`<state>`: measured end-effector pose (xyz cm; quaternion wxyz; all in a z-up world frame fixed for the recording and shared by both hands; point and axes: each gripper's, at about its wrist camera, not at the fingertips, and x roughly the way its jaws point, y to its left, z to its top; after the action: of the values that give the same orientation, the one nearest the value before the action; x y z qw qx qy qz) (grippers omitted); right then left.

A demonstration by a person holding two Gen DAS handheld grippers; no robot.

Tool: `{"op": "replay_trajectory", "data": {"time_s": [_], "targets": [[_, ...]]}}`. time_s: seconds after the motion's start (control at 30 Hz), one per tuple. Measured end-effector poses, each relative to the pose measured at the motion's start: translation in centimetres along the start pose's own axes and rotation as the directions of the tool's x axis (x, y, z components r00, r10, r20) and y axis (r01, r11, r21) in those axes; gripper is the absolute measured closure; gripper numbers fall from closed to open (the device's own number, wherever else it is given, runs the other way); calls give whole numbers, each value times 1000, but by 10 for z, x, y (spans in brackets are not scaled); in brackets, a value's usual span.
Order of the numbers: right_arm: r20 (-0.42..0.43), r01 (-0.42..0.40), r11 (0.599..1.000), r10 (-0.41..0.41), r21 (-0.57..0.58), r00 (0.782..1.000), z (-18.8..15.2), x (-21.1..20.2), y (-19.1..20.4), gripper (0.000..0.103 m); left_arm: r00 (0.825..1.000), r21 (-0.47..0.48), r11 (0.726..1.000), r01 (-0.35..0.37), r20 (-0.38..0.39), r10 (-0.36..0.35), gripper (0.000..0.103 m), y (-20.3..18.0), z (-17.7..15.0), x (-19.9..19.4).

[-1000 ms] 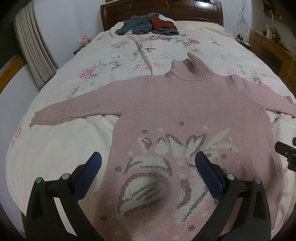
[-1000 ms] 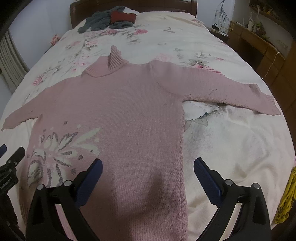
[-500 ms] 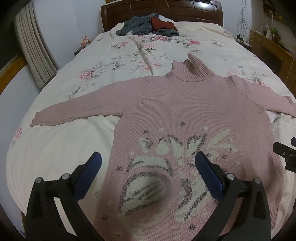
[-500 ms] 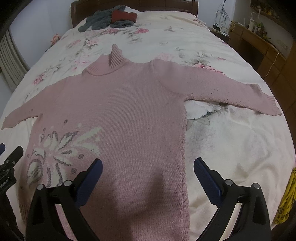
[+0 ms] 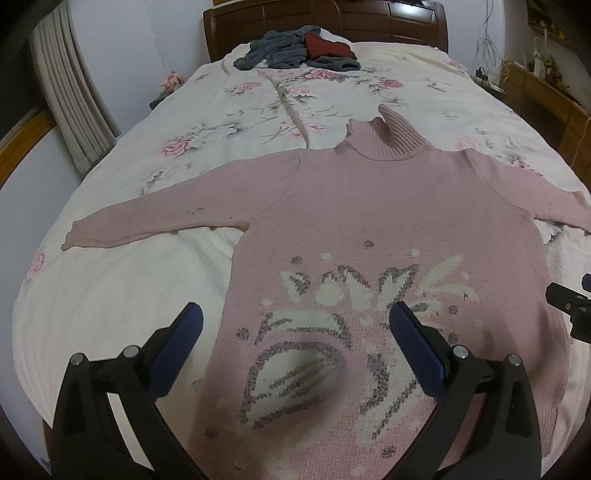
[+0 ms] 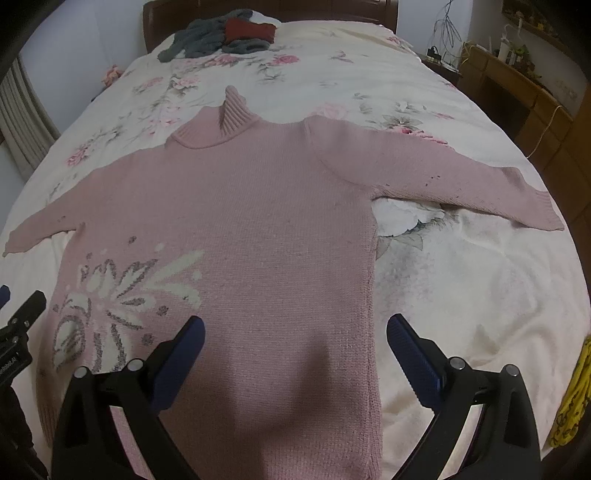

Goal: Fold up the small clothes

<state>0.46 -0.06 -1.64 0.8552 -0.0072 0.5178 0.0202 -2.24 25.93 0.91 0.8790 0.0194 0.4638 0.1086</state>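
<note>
Both sleeves of the pink sweater [image 5: 373, 206] lie spread out flat on the bed [image 5: 122, 295], front up, likely so it can be folded. Left gripper [image 5: 291, 325] hovers over its hem, fingers [image 5: 184, 328] spread wide, empty. Right gripper [image 6: 295, 339] likewise, touching nothing.

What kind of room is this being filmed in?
Most likely a home bedroom. A pink sweater lies spread on a bed with a floral bedspread and a dark wooden headboard; a curtain hangs at one side.
</note>
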Motion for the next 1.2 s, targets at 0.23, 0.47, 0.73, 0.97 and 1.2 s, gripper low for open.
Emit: {"op": "replay_trajectory", "data": {"time_s": [0.23,0.47,0.73,0.97,1.2], "targets": [[3,-1,1000,1,1,1000,0,-1,1,4,1000,-2,1000,-4,-1,4,3,2,-1,0],[2,-2,1000,2,-1,1000,0,-2,1,4,1000,-1,1000,-6,0,6,3,3,-1,0],[2,-1,1000,1,-2,1000,1,-1,2,4,1000,-2,1000,-6,-2,6,3,3,-1,1],[5,-1,1000,1,0,1000,2,-1,3,4,1000,-2,1000,-3,1,3,3,3,-1,1],[16,-20,1000,20,1,1000,4,0,-3,4,999,15,999,33,0,-33,3,-3,1,6]]}}
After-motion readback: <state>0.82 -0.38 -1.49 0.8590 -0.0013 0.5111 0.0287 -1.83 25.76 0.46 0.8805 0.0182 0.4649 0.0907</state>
